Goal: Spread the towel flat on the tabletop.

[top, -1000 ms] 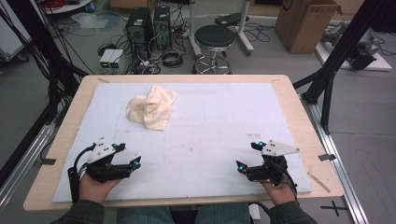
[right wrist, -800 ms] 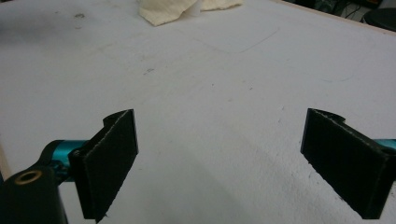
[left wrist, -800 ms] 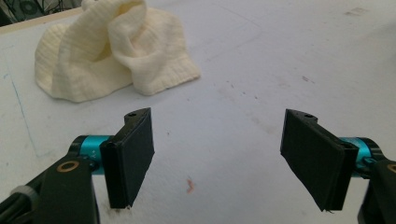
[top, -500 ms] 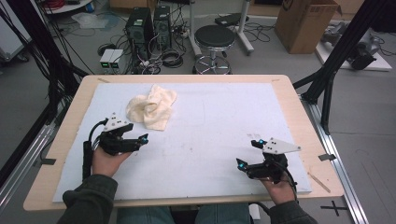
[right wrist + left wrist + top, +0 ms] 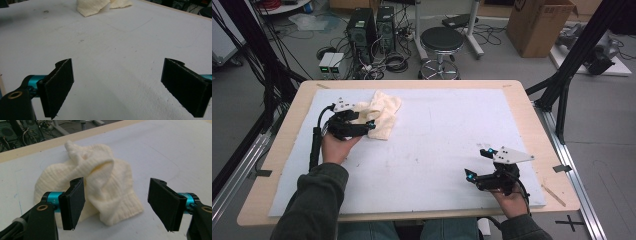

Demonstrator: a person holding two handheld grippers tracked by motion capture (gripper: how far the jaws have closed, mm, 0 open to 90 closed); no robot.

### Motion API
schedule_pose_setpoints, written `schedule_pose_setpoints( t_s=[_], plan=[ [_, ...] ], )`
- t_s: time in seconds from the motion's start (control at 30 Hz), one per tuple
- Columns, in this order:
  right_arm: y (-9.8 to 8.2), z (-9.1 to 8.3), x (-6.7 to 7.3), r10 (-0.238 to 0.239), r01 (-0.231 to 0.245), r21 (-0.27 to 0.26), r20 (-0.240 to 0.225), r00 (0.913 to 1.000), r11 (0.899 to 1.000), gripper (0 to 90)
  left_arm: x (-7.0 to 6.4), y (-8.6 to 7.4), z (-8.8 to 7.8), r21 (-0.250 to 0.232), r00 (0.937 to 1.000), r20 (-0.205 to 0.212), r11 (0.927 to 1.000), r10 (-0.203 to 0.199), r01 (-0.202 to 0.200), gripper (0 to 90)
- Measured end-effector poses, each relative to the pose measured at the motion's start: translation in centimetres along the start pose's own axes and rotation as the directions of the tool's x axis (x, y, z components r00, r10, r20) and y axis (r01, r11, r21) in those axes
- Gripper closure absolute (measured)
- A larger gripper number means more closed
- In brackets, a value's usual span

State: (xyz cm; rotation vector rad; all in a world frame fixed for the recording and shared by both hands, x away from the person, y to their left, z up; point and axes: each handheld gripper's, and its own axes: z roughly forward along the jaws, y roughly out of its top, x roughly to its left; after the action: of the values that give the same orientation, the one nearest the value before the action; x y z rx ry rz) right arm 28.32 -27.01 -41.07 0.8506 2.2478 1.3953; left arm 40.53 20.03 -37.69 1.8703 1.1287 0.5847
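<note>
A crumpled cream knitted cloth [image 5: 382,112] lies on the white mat [image 5: 437,135] at the far left. My left gripper [image 5: 368,120] is at its near left edge, low over the mat. In the left gripper view its jaws stand wide apart and have just been closing a little; the cloth [image 5: 107,182] lies ahead of and partly between them, and neither pad presses on it. My right gripper [image 5: 478,163] rests near the front right of the mat, open, with bare mat between its jaws [image 5: 120,87]. The cloth [image 5: 100,6] shows far off in the right gripper view.
The mat covers a wooden table [image 5: 522,95]. Beyond the far edge on the floor stand a black stool [image 5: 442,42], computer towers [image 5: 372,25] with cables, and a cardboard box [image 5: 539,22]. Black frame poles [image 5: 572,65] rise at both sides.
My left hand has moved away from the front edge, forward and a bit right, up to the cloth. The right hand and the cloth have stayed in place.
</note>
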Motion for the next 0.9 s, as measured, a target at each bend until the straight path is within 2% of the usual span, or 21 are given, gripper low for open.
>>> schedule_pose_setpoints(
  t_s=[0.27, 0.33, 0.4, 0.63, 0.77, 0.9],
  plan=[
    [0.1, 0.1, 0.0, 0.003, -0.003, -0.001, -0.004, 1.0, 1.0, 10.4, 1.0, 1.2, 2.2, 0.016, 0.9991, -0.032, 0.9995, -0.028, 0.028, 28.5],
    [0.1, 0.2, -0.1, 0.0, 0.0, 0.0, -0.002, 1.0, 1.0, 10.4, 1.2, 1.2, 2.5, -0.008, 0.997, -0.069, 0.9994, -0.035, 0.035, 28.2],
    [0.1, 0.2, -0.2, -0.001, 0.001, -0.001, -0.001, 1.0, 1.0, 10.4, 1.6, 1.0, 3.1, -0.019, 0.9945, -0.067, 0.9966, -0.081, 0.08, 27.2],
    [0.0, 0.2, -0.2, -0.002, 0.002, 0.002, -0.003, 1.0, 1.0, 10.4, 1.6, 0.3, 4.9, 0.019, 0.9939, -0.087, 0.9974, -0.068, 0.07, 27.3],
    [0.0, 0.2, -0.2, 0.0, 0.0, 0.004, -0.008, 1.0, 1.0, 10.4, 1.8, -0.1, 5.8, 0.029, 0.991, -0.076, 0.9932, -0.11, 0.113, 27.5],
    [0.0, 0.3, -0.2, -0.006, 0.006, 0.005, -0.009, 0.9999, 1.0, 10.4, 1.9, -0.4, 6.4, 0.049, 0.9896, -0.08, 0.9911, -0.119, 0.123, 28.5]
  ],
)
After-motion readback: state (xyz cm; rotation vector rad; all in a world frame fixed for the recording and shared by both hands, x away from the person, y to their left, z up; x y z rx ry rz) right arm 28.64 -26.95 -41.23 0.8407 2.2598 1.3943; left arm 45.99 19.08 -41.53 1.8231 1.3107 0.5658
